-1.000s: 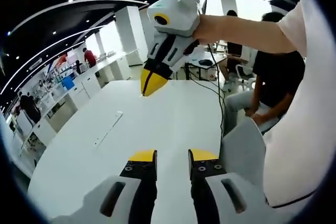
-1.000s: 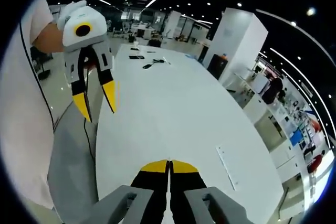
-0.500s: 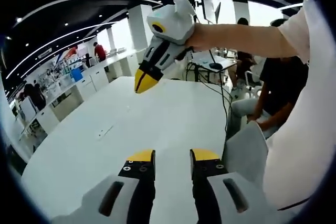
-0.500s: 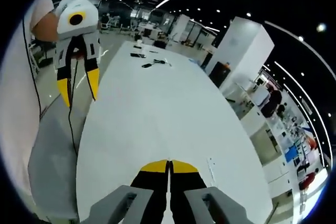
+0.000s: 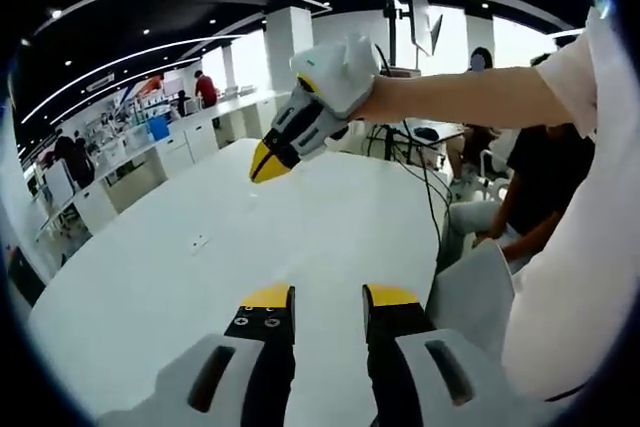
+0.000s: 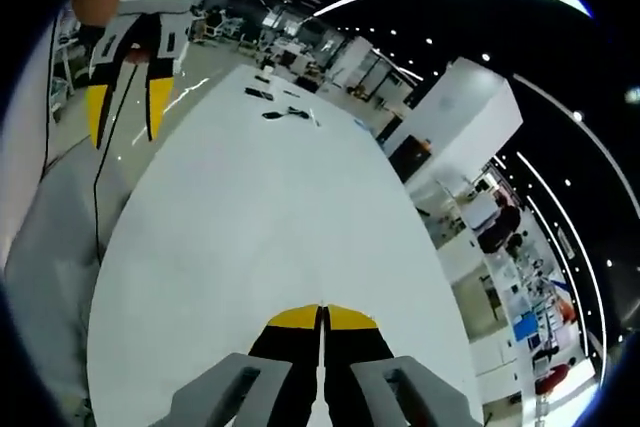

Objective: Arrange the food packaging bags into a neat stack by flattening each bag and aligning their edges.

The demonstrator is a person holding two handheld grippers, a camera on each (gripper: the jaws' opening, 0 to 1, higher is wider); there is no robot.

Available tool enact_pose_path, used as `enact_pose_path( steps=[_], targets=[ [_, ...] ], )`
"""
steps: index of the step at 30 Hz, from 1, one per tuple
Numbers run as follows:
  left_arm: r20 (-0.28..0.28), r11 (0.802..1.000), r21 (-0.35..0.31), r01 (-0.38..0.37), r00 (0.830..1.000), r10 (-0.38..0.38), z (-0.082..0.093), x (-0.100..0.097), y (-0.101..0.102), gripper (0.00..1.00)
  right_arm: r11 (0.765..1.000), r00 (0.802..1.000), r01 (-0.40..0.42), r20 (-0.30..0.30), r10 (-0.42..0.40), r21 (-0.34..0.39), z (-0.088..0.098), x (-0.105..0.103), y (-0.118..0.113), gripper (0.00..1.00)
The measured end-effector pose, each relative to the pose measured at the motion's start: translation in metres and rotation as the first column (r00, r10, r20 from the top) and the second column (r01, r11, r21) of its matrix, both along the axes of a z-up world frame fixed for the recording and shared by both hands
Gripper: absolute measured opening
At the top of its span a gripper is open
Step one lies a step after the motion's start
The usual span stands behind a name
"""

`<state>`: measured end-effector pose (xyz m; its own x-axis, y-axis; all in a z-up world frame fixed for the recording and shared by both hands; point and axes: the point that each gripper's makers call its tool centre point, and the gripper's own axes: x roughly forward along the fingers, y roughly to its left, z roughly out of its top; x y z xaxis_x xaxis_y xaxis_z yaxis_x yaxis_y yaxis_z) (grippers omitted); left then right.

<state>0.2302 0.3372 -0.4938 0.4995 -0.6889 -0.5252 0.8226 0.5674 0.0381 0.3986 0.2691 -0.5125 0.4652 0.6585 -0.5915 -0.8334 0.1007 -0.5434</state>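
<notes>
Tools above white table, left tool parted, right tool closed, both empty

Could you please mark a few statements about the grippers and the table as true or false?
1. The left gripper has a gap between its jaws. True.
2. The right gripper is wide open. False: its yellow tips sit together, and nothing shows between them.
3. A food bag lies flat on the white table between the jaws. False: no bag shows on the table in either view.
4. Small dark items lie at the table's far end in the right gripper view. True.
5. People stand in the background. True.
</notes>
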Motion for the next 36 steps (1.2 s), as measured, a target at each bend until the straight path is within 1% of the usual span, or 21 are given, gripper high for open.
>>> enact_pose_path(
  steps=[3,4,5,6,7,8,10,12,13,15,16,18,21,22,27,29,31,32,36],
  targets=[
    [-0.002,1.000,-0.004,-0.012,1.000,0.012,-0.001,0.002,0.003,0.24,1.000,0.997,-0.019,0.079,0.019,-0.011,0.002,0.010,0.007,0.00],
    [-0.003,1.000,-0.006,-0.015,1.000,0.015,-0.001,0.003,0.004,0.24,1.000,0.996,-0.020,0.092,0.021,-0.010,0.002,0.012,0.009,0.00],
    [-0.004,1.000,-0.007,-0.019,1.000,0.019,-0.002,0.004,0.005,0.24,1.000,0.991,-0.021,0.130,0.022,-0.005,0.005,0.015,0.012,0.00],
    [-0.004,1.000,-0.006,-0.022,1.000,0.022,-0.002,0.004,0.005,0.24,0.999,0.989,-0.028,0.145,0.031,-0.019,0.004,0.016,0.014,0.00],
    [-0.004,1.000,-0.008,-0.025,1.000,0.025,-0.002,0.005,0.006,0.24,0.999,0.986,-0.032,0.164,0.033,-0.013,0.004,0.016,0.018,0.00],
    [-0.006,1.000,-0.010,-0.027,1.000,0.027,-0.002,0.005,0.007,0.24,0.998,0.977,-0.046,0.207,0.052,-0.031,0.005,0.018,0.021,0.00],
    [-0.005,0.999,-0.011,-0.033,0.999,0.033,-0.002,0.006,0.009,0.24,0.996,0.977,-0.068,0.200,0.077,-0.053,-0.006,0.010,0.027,0.00],
    [-0.007,0.999,-0.015,-0.040,0.999,0.040,-0.003,0.008,0.011,0.24,0.990,0.963,-0.103,0.241,0.122,-0.092,-0.015,0.004,0.030,0.00],
    [-0.008,0.999,-0.018,-0.044,0.999,0.044,-0.003,0.008,0.012,0.24,0.992,0.968,-0.094,0.224,0.112,-0.088,-0.025,0.000,0.031,0.00],
    [-0.013,0.999,-0.021,-0.049,0.999,0.049,-0.005,0.008,0.013,0.23,0.991,0.963,-0.099,0.240,0.119,-0.090,-0.033,-0.008,0.031,0.00],
    [-0.015,0.998,-0.021,-0.051,0.999,0.051,-0.006,0.008,0.013,0.23,0.990,0.962,-0.100,0.244,0.123,-0.104,-0.041,-0.013,0.031,0.00],
    [-0.021,0.998,-0.021,-0.053,0.998,0.053,-0.008,0.007,0.013,0.23,0.990,0.958,-0.102,0.257,0.125,-0.102,-0.051,-0.024,0.031,0.00],
    [-0.028,0.998,-0.019,-0.054,0.998,0.054,-0.011,0.006,0.014,0.23,0.988,0.957,-0.110,0.258,0.134,-0.105,-0.067,-0.041,0.030,0.00],
    [-0.029,0.998,-0.020,-0.055,0.998,0.054,-0.011,0.006,0.014,0.23,0.988,0.957,-0.113,0.254,0.137,-0.108,-0.075,-0.047,0.030,0.00],
    [-0.037,0.999,-0.017,-0.050,0.998,0.050,-0.014,0.006,0.012,0.23,0.987,0.957,-0.116,0.253,0.142,-0.112,-0.103,-0.066,0.027,0.00],
    [-0.041,0.999,-0.017,-0.047,0.998,0.046,-0.015,0.005,0.010,0.23,0.988,0.962,-0.115,0.236,0.137,-0.106,-0.115,-0.073,0.026,0.00],
    [-0.042,0.999,-0.016,-0.044,0.998,0.043,-0.015,0.004,0.008,0.23,0.986,0.962,-0.117,0.233,0.142,-0.116,-0.127,-0.080,0.025,0.00],
    [-0.043,0.999,-0.015,-0.042,0.998,0.041,-0.016,0.003,0.007,0.23,0.986,0.965,-0.124,0.217,0.145,-0.110,-0.131,-0.085,0.026,0.00],
    [-0.047,0.999,-0.015,-0.042,0.998,0.042,-0.018,0.002,0.007,0.23,0.982,0.963,-0.137,0.214,0.162,-0.127,-0.147,-0.100,0.027,0.00]
  ],
)
